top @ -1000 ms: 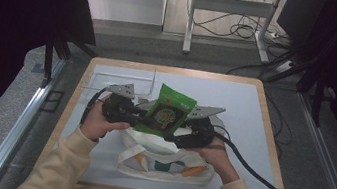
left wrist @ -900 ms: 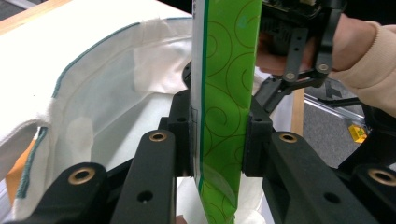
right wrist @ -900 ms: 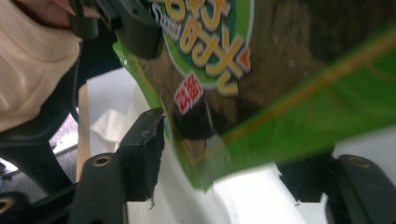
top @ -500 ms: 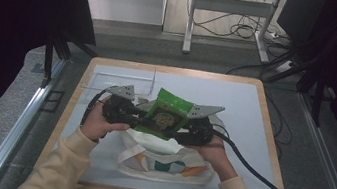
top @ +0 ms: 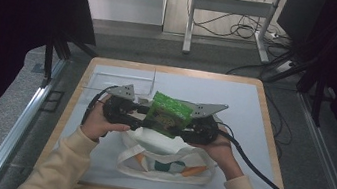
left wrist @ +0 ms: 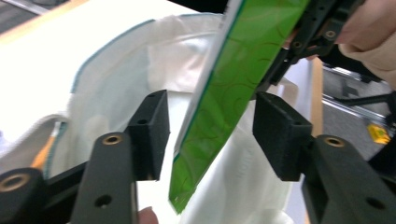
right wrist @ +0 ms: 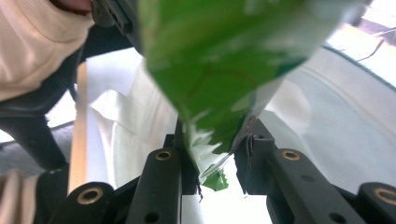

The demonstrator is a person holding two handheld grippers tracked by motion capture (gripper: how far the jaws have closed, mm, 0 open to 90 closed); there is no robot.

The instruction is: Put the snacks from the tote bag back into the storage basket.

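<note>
Right gripper [right wrist: 212, 158] jaws have just closed, grasping the green packet [top: 169, 114]; left gripper [left wrist: 210, 135] jaws have just opened, released, above the white bag [top: 166, 162].

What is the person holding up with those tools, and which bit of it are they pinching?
The right tool pinches the green snack bag by its crinkled edge. The left tool has just opened; its pads stand off the bag.

Wood-edged table [top: 267, 122] with pale blue top; white tote bag [top: 166, 162] lies flat at 6 o'clock, clear plastic box [top: 123, 81] at 10 o'clock.
</note>
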